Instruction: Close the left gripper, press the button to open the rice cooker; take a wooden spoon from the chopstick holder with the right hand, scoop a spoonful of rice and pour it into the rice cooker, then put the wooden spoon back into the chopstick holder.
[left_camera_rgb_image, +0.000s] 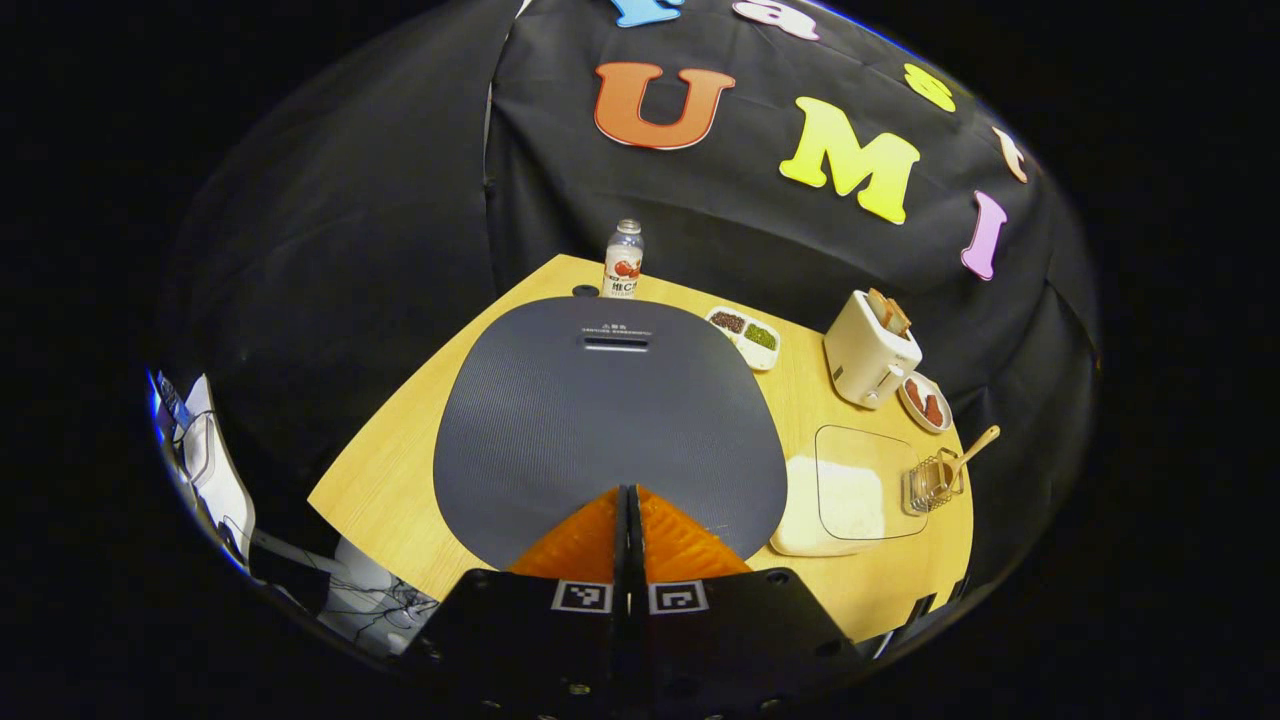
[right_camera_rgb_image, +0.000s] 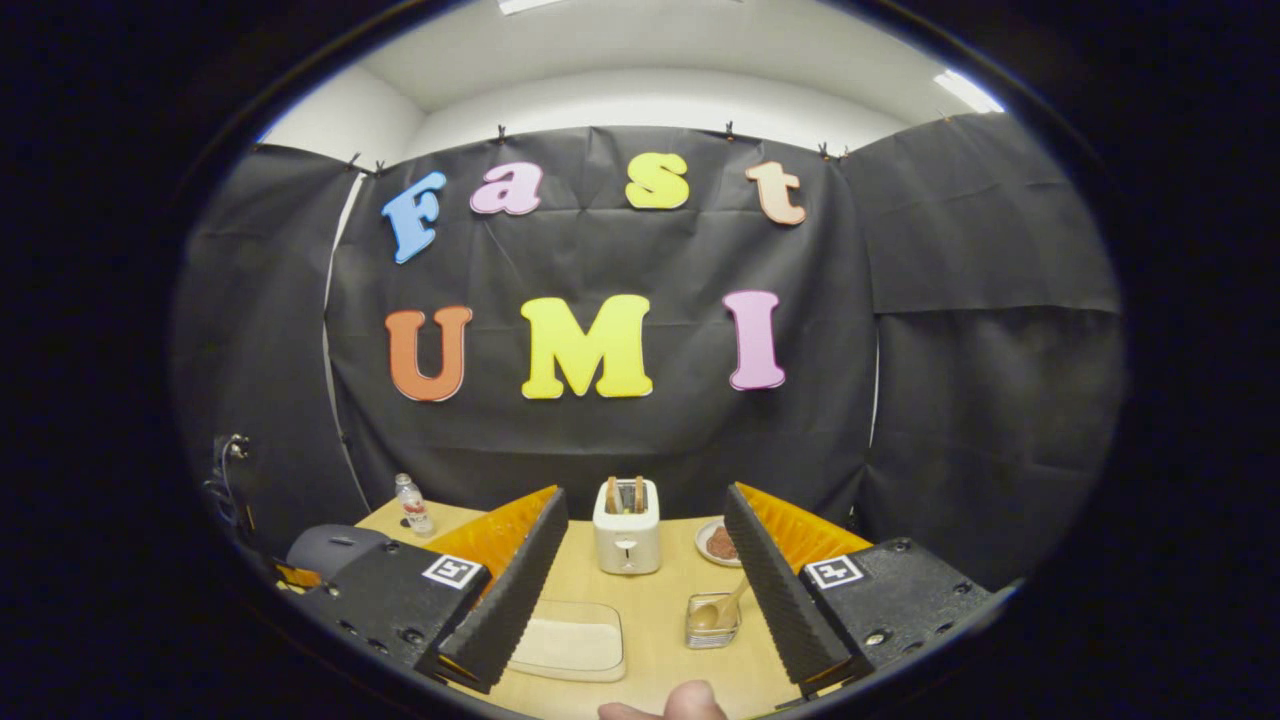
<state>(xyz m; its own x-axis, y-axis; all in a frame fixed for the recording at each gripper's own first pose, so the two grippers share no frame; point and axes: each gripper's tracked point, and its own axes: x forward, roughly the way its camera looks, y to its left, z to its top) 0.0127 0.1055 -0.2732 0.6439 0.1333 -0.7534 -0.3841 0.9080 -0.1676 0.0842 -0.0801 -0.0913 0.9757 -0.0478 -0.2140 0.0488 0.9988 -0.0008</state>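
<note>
Grey rice cooker lid (left_camera_rgb_image: 610, 420) lies under the shut, empty left claw (left_camera_rgb_image: 629, 495), whose press may miss the button, while the right claw (right_camera_rgb_image: 645, 570) gapes empty.

I see bare light wooden counter (right_camera_rgb_image: 655, 625) running forward between a clear lidded rice box (right_camera_rgb_image: 568, 640) and a wire chopstick holder (right_camera_rgb_image: 712, 620); a white toaster (right_camera_rgb_image: 627, 525) blocks the far end.
</note>
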